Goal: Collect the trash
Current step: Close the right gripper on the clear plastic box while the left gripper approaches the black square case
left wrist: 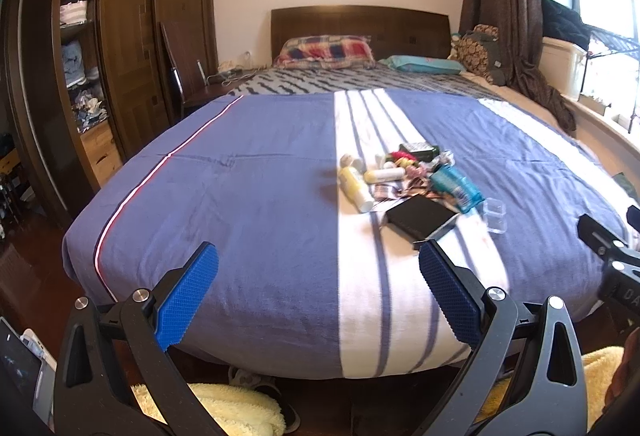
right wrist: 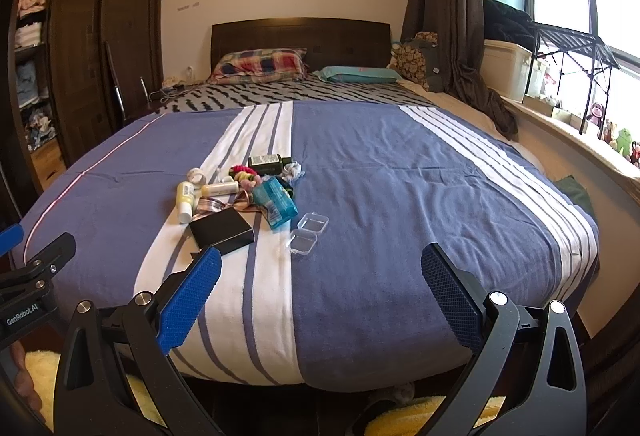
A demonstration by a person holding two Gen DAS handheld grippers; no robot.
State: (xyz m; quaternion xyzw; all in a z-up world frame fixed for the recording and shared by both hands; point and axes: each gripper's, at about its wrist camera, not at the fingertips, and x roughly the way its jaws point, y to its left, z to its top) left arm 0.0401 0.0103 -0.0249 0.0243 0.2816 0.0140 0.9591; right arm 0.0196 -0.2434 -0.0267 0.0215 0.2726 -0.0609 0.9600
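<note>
A pile of small items lies on the blue-and-white striped bedspread (left wrist: 248, 196) (right wrist: 380, 196): a black box (left wrist: 420, 217) (right wrist: 222, 230), a teal plastic pack (left wrist: 456, 186) (right wrist: 276, 204), a yellow-white bottle (left wrist: 354, 186) (right wrist: 186, 201), a dark green bottle (left wrist: 420, 151) (right wrist: 268, 162), an open clear plastic case (left wrist: 495, 214) (right wrist: 308, 234), ribbons and hair ties. My left gripper (left wrist: 318, 264) is open and empty over the foot of the bed, short of the pile. My right gripper (right wrist: 320, 272) is open and empty, just in front of the clear case.
A dark wardrobe (left wrist: 120, 36) with open shelves stands left of the bed. Pillows (left wrist: 326, 52) lie by the headboard. A window sill (right wrist: 580, 132) with boxes and toys runs along the right. A yellow fluffy rug (left wrist: 240, 412) and slippers lie on the floor below.
</note>
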